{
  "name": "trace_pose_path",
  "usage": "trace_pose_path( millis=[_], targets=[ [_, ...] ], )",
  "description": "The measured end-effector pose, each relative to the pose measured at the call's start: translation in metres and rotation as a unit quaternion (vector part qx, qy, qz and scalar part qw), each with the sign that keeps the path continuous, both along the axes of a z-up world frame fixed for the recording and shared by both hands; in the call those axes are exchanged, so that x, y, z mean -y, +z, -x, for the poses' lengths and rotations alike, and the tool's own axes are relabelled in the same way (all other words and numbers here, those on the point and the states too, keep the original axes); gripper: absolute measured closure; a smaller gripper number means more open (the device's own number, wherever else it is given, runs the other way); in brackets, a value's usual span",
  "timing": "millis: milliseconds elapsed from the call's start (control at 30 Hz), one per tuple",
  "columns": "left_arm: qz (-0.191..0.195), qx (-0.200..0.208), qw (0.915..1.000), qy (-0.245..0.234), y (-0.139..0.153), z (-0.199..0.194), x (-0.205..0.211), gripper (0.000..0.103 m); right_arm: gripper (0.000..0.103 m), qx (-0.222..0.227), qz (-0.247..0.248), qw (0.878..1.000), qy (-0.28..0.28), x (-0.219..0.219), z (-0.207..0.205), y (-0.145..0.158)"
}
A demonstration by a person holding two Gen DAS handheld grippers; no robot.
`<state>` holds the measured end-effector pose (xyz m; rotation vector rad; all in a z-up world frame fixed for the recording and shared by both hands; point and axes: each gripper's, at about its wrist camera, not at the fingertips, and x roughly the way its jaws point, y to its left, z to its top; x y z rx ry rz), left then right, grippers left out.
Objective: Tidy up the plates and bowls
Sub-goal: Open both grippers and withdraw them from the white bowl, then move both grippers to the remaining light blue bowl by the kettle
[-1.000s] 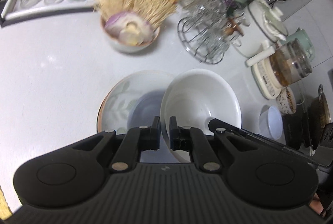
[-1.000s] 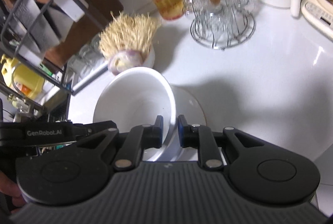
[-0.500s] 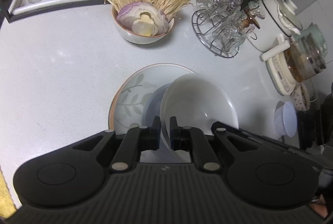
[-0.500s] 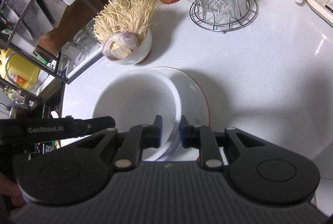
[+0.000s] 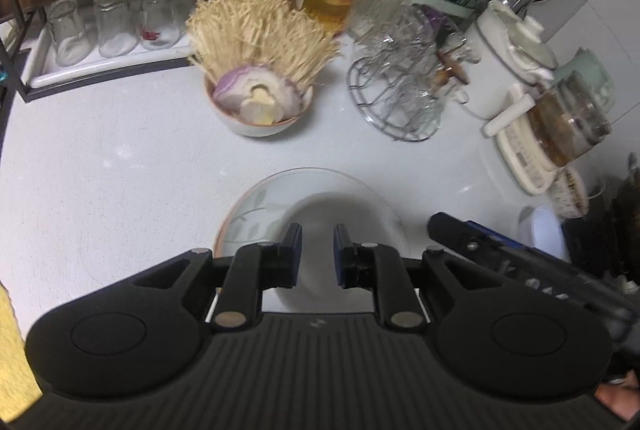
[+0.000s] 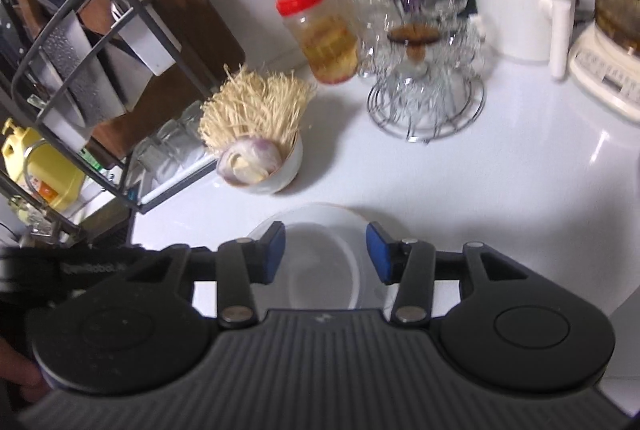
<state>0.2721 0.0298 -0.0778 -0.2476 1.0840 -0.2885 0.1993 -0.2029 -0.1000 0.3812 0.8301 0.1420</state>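
Two wrist views. Left view: left gripper (image 5: 316, 255) narrowly parted, just opening, empty; white bowl (image 5: 320, 230) sits on leaf-patterned plate (image 5: 248, 218). Right view: right gripper (image 6: 325, 253) wider, just opening, empty. Glazed ceramic: stiff, slippery, chippable; pinch rims.

A: Illumination status?
B: Even, soft indoor light; glare streak on the white counter (image 6: 560, 166) at right.
A: Image quality?
B: Motion blur throughout, worst on the glass rack (image 6: 424, 82). Fisheye bending at edges.
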Motion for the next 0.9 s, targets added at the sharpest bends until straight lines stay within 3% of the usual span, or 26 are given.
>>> trace_pose_path(
  millis=[367,567,900],
  targets=[
    [-0.014,0.053,0.9974,-0.046,0.02,0.02,0.009,0.085,0.055,0.038,0.03,0.997,-0.054,0.005,0.027,0.016],
    [-0.034,0.099,0.9915,-0.077,0.027,0.032,0.013,0.085,0.055,0.059,0.043,0.994,-0.086,0.007,0.045,0.025],
    [-0.021,0.104,0.9862,-0.127,0.023,0.048,0.018,0.085,0.055,0.052,0.063,0.986,-0.143,0.003,0.085,0.021]
  ],
)
